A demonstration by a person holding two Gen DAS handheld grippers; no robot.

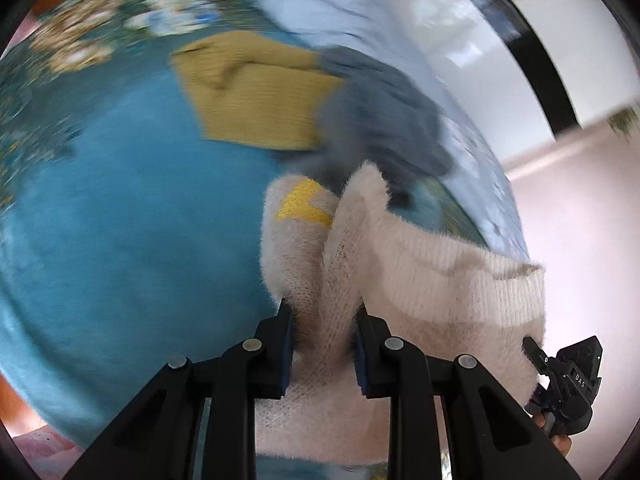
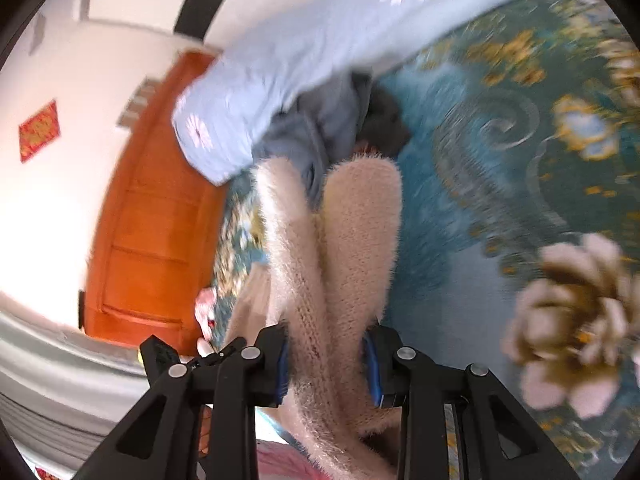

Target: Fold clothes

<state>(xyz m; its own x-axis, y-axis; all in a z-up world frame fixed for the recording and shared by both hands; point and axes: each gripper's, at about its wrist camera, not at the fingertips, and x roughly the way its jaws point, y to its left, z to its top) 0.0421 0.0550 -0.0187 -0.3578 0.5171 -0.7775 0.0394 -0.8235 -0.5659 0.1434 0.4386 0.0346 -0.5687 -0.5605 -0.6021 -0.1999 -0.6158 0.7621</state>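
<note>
A bed spread with a teal blanket (image 1: 120, 220) fills both views; its border carries gold and white flowers, and one big pale bloom (image 2: 576, 336) shows close in the right wrist view. Both pictures are smeared by motion, so fine detail is hard to read.

Nearest the cameras is one fluffy cream sweater (image 1: 420, 280), held up off the bed by two grippers. The left gripper (image 1: 324, 344) has its jaws drawn narrow on a bunched fold of the knit, the blue pads pressed into the wool on both sides. The right gripper (image 2: 326, 360) pinches another fold of the same sweater in the same way, with two fuzzy ridges rising between its fingers. In the left wrist view the right gripper shows at the lower right edge beside the ribbed hem. A yellow patch (image 1: 304, 206) sits on the sweater's front.

Beyond the sweater lie three other pieces of cloth: a grey-blue garment (image 1: 380, 120) crumpled just behind it, a folded mustard-yellow knit (image 1: 256, 100) touching the grey one's left side, and a pale blue quilt (image 2: 320, 52) printed with small flowers, rolled along the far edge of the bed.

Farther off stand an orange wooden door (image 2: 152, 220), a white wall, and one red paper decoration (image 2: 39, 131), probably stuck to that wall.
</note>
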